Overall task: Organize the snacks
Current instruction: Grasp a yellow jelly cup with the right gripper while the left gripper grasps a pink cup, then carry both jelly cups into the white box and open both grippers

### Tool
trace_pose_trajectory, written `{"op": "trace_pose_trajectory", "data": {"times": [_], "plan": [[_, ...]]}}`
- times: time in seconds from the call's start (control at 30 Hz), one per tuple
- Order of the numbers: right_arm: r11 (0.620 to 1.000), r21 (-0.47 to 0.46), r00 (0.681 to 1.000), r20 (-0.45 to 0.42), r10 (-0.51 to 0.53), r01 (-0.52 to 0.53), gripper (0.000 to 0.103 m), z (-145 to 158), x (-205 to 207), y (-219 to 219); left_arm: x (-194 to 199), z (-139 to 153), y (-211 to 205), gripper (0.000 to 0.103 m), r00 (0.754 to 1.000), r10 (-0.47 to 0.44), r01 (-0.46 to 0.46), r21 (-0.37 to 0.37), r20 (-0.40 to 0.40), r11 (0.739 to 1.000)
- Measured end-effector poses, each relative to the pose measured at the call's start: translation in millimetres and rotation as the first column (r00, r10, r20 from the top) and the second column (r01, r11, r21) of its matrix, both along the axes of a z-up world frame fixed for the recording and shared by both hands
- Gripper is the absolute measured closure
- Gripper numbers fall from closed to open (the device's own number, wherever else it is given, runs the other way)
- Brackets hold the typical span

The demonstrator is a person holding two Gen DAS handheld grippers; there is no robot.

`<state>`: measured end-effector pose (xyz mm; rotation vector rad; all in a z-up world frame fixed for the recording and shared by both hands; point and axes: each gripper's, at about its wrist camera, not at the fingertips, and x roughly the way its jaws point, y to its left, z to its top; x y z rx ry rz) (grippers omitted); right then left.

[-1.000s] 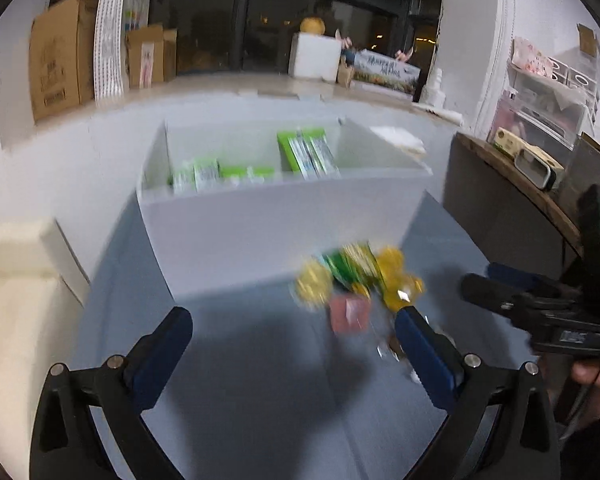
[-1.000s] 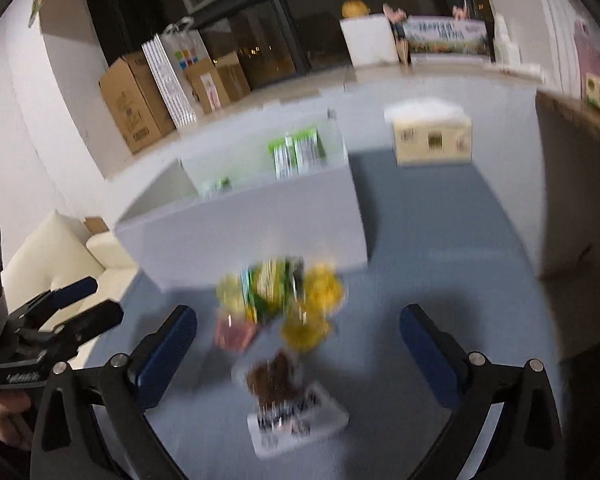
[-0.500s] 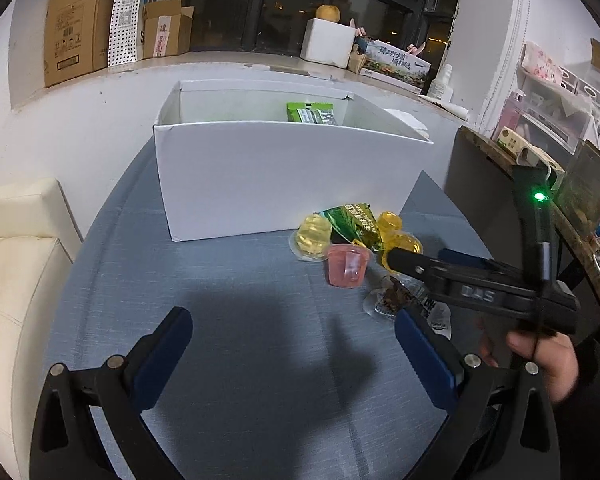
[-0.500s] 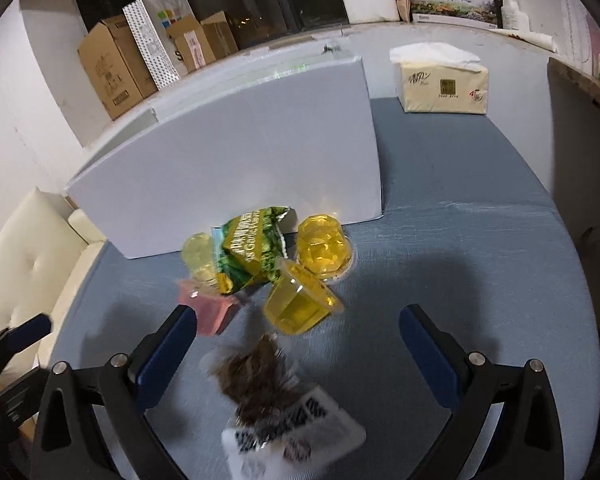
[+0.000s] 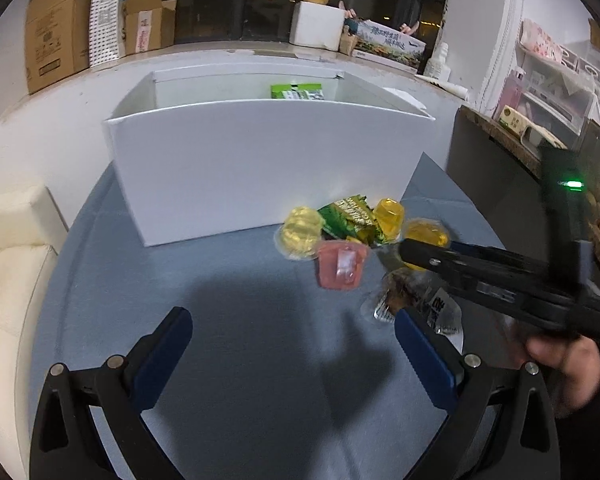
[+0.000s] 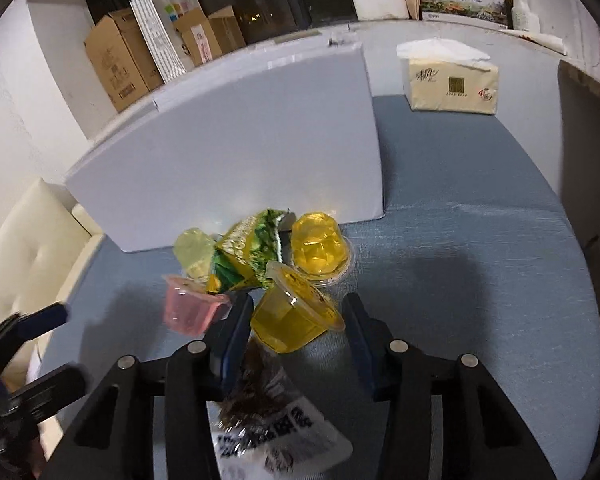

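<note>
A heap of snacks lies on the blue-grey table in front of a white box (image 5: 260, 172) (image 6: 228, 140): a pale yellow jelly (image 6: 194, 250), a green snack bag (image 6: 248, 252), a pink jelly cup (image 6: 190, 308) (image 5: 340, 266), an upturned yellow jelly (image 6: 318, 248) and a clear packet of dark snack (image 6: 268, 420). My right gripper (image 6: 296, 308) (image 5: 410, 252) is closing its jaws on a tilted yellow jelly cup (image 6: 288, 316) (image 5: 426, 236), and both pads meet its sides. My left gripper (image 5: 290, 316) hangs open over bare table, short of the heap. Green packets (image 5: 296, 91) lie inside the box.
A tissue box (image 6: 452, 80) stands at the back right of the table. A cream sofa (image 5: 8, 260) borders the left side. A dark counter (image 5: 500, 160) rises on the right. Cardboard boxes (image 5: 52, 56) line the window ledge behind. A hand (image 5: 560, 360) holds the right gripper.
Both grippers have sunk toward the snack heap. The right jaws, wide apart before, have come in around the tilted yellow jelly cup. The left jaws stay wide.
</note>
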<state>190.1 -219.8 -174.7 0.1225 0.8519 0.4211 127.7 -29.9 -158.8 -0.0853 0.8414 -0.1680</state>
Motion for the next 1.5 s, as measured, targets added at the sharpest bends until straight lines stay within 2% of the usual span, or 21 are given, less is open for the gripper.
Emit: {"op": "trace_pose_trajectory", "data": {"times": [0.3, 0.5, 0.57, 0.6, 0.63, 0.67, 0.73, 0.87, 1.07, 1.2, 1.37, 1.5], "plan": [[0.998, 0.055, 0.997, 0.073, -0.028, 0.024, 0.052, 33.5, -42.3, -33.4, 49.0, -13.6, -34.5, 0.000, 0.999, -0.005, 0.006, 0.025, -0.039, 1.000], [0.996, 0.074, 0.996, 0.076, -0.052, 0.046, 0.052, 33.9, -54.8, -49.0, 73.0, -25.5, -49.0, 0.002, 0.997, -0.009, 0.012, 0.029, -0.070, 1.000], [0.995, 0.082, 0.996, 0.067, -0.057, 0.051, 0.052, 30.3, -56.5, -53.4, 76.4, -28.1, -51.5, 0.007, 0.997, -0.012, 0.015, 0.030, -0.076, 0.999], [0.995, 0.085, 0.996, 0.063, -0.059, 0.054, 0.052, 28.8, -56.9, -54.6, 77.0, -28.4, -51.7, 0.021, 0.997, -0.019, 0.021, 0.028, -0.077, 0.999], [0.995, 0.088, 0.996, 0.059, -0.060, 0.055, 0.053, 26.9, -56.9, -55.2, 78.2, -29.5, -52.9, 0.039, 0.996, -0.022, 0.025, 0.036, -0.082, 0.999], [0.994, 0.090, 0.997, 0.056, -0.062, 0.056, 0.053, 25.5, -56.8, -55.8, 79.3, -31.1, -53.2, 0.047, 0.995, -0.026, 0.030, 0.038, -0.093, 0.999], [0.994, 0.094, 0.997, 0.053, -0.062, 0.057, 0.053, 24.1, -58.0, -55.4, 78.8, -31.2, -49.8, 0.051, 0.995, -0.030, 0.032, 0.015, -0.095, 0.999], [0.994, 0.097, 0.997, 0.060, -0.050, 0.044, 0.053, 25.4, -58.3, -51.1, 70.4, -25.0, -42.9, 0.051, 0.997, -0.035, 0.035, -0.008, -0.069, 0.999], [0.995, 0.101, 0.996, 0.084, -0.026, 0.017, 0.052, 36.1, -55.1, -40.6, 35.4, 7.4, -20.9, 0.051, 0.999, -0.042, 0.043, -0.059, 0.020, 0.997], [0.992, 0.123, 0.991, 0.131, 0.003, -0.019, 0.052, 62.1, -40.8, -24.7, 24.4, 50.1, 0.2, 0.051, 0.993, -0.022, 0.031, -0.074, 0.116, 0.997], [0.994, 0.095, 0.976, 0.217, 0.033, -0.055, 0.052, 106.0, -8.5, 3.6, 49.5, 100.8, 29.5, 0.051, 0.977, 0.012, 0.000, -0.058, 0.213, 0.998], [0.995, 0.073, 0.970, 0.239, 0.052, -0.071, 0.052, 132.3, 34.1, 29.9, 89.3, 116.6, 46.7, 0.051, 0.974, 0.028, -0.017, -0.051, 0.226, 0.999]]}}
